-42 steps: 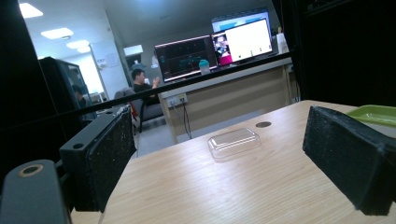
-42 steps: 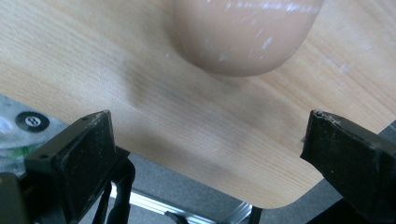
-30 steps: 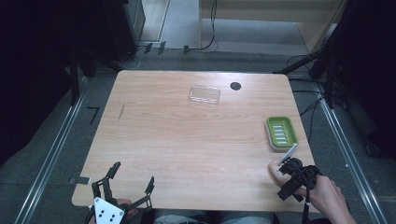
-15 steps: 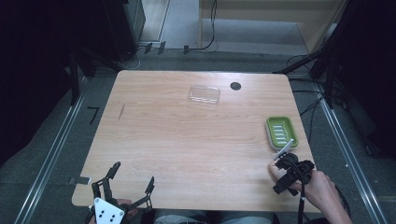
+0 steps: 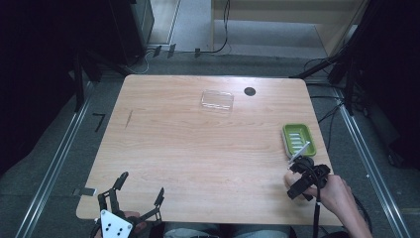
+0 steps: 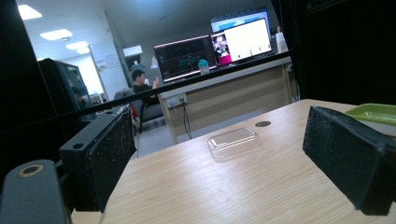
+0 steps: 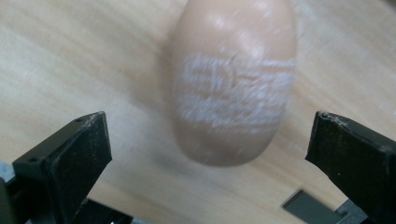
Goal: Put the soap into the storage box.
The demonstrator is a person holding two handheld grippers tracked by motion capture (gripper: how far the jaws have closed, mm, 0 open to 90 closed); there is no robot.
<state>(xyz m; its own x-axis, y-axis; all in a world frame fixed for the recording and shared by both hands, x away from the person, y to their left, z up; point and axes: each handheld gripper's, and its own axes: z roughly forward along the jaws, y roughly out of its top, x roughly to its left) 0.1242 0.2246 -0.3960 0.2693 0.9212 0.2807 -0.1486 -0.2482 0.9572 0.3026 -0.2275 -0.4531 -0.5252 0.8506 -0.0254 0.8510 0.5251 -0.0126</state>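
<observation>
**High view.** The right gripper point(image 5: 297, 172) sits at the near right of the light wooden table point(image 5: 198, 148). Over the last second it has shifted slightly left and forward, closing on the tan oval soap bar point(image 5: 288, 177). The bar lies on the wood just in front of the green rectangular plastic soap dish point(image 5: 286, 135), apart from it. The left gripper point(image 5: 142, 184) rests at the near left edge, unmoved, jaws spread and empty. A clear rectangular plastic lid point(image 5: 217, 100) lies well away at the far centre.

**Left gripper view.** Both black pads point(image 6: 112, 158) stand wide apart with nothing between them. The clear lid point(image 6: 233, 141) lies ahead.

**Right gripper view.** The soap bar point(image 7: 233, 84), with whitish embossed lettering, lies centred beyond the released jaws. Neither pad touches it. Judgement: the approach is nearly aligned; descending and closing remain.
</observation>
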